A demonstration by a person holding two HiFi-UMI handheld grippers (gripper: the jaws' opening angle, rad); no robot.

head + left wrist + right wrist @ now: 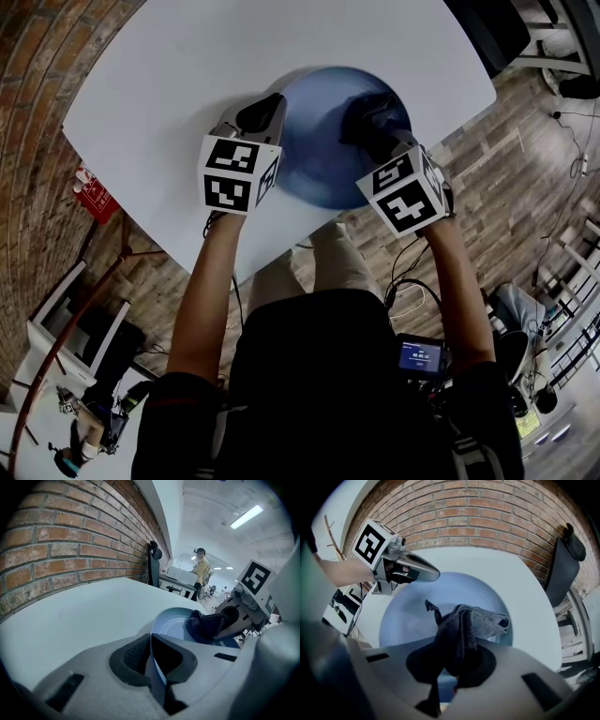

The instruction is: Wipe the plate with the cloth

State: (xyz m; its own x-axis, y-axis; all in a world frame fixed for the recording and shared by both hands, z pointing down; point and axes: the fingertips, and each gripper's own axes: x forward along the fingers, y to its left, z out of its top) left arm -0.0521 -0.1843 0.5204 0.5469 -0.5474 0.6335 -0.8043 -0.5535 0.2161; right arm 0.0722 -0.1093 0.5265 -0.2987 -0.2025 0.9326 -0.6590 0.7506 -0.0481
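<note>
A round blue plate (323, 150) lies on the white table (159, 103). My left gripper (272, 117) is shut on the plate's left rim; in the left gripper view the thin blue rim (154, 667) runs between its dark pads. My right gripper (370, 127) is shut on a dark grey cloth (464, 630), which is bunched in the jaws and rests over the plate (417, 616). From the left gripper view the cloth (204, 625) sits on the plate's right part.
A brick wall (70, 541) runs behind the table. A dark chair (565, 564) stands by the table's far edge. The person's legs and a wooden floor (497, 187) show below the table's near edge. A person stands far off in the room (201, 571).
</note>
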